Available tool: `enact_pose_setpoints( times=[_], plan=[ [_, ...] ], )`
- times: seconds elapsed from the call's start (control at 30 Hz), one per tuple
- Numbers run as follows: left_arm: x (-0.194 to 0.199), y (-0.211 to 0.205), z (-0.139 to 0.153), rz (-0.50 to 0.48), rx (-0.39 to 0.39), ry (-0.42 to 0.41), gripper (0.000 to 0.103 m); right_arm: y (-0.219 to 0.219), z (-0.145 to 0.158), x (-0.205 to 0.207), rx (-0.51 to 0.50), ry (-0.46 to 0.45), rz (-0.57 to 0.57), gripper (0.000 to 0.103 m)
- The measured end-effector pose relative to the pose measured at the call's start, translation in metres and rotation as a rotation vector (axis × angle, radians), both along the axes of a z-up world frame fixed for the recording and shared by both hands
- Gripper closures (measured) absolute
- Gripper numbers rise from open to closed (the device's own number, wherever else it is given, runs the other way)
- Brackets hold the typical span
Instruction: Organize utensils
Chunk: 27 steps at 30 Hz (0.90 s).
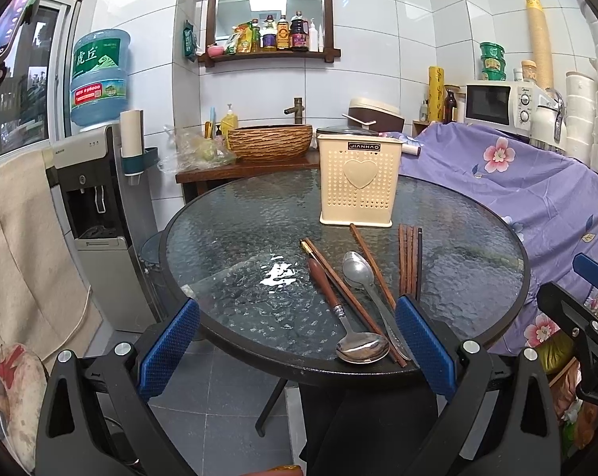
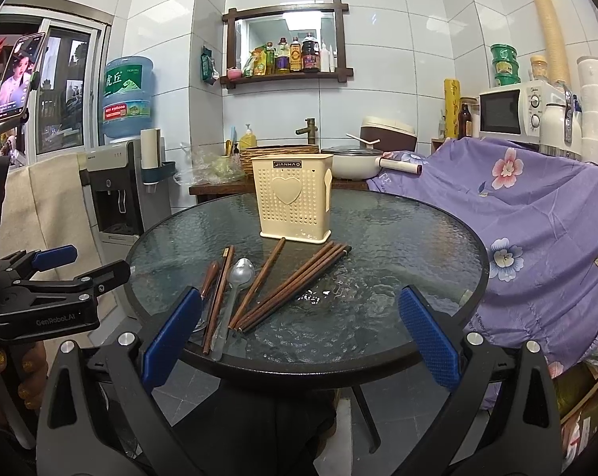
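1. Left hand-held gripper (image 1: 297, 351) held low at the near rim of the round glass surface (image 1: 227, 238), pointed forward and level, blue fingers (image 1: 168, 347) spread wide and released, grasping nothing.
2. Right hand-held gripper (image 2: 300, 335) posed the same way at the near rim, blue fingers (image 2: 429, 337) wide apart, released and empty.
3. Seen in the right wrist view off to the left and lower: the left tool's black body, with a person's fingers (image 2: 27, 377) wrapped round its handle.
4. Just ahead of the left hand-held gripper, close to its right finger: wood-handled spoon (image 1: 348, 317) with bowl nearest the rim, touching a long pair of chopsticks (image 1: 350, 297).
5. Beside those, further right: all-metal spoon (image 1: 364, 281), bowl pointing away, and a single chopstick (image 1: 372, 265) crossing near it.
6. Ahead and right of the left hand-held gripper: bundle of dark chopsticks (image 1: 410, 260) lying side by side, touching each other.
7. Beyond the utensils, upright on the surface: cream perforated utensil holder (image 1: 358, 182) with a heart on its front, apart from both tools.
8. From the right hand-held gripper, utensils lay ahead and left, holder straight ahead and farther off.
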State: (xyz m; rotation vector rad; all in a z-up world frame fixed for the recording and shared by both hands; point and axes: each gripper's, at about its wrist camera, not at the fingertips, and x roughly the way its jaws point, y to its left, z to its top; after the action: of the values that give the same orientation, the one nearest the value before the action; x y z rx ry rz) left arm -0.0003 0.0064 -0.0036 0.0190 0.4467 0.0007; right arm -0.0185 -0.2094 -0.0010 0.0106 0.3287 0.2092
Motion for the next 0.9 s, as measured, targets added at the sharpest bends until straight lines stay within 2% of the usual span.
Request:
enact_pose_setpoints(
  times=[0.9],
  plan=[
    [-0.0009,-0.0019,0.0023,-0.007,0.004,0.005,0.006,-0.0007,-0.0014,-0.0014,0.001,0.002,0.0,0.005]
  ],
)
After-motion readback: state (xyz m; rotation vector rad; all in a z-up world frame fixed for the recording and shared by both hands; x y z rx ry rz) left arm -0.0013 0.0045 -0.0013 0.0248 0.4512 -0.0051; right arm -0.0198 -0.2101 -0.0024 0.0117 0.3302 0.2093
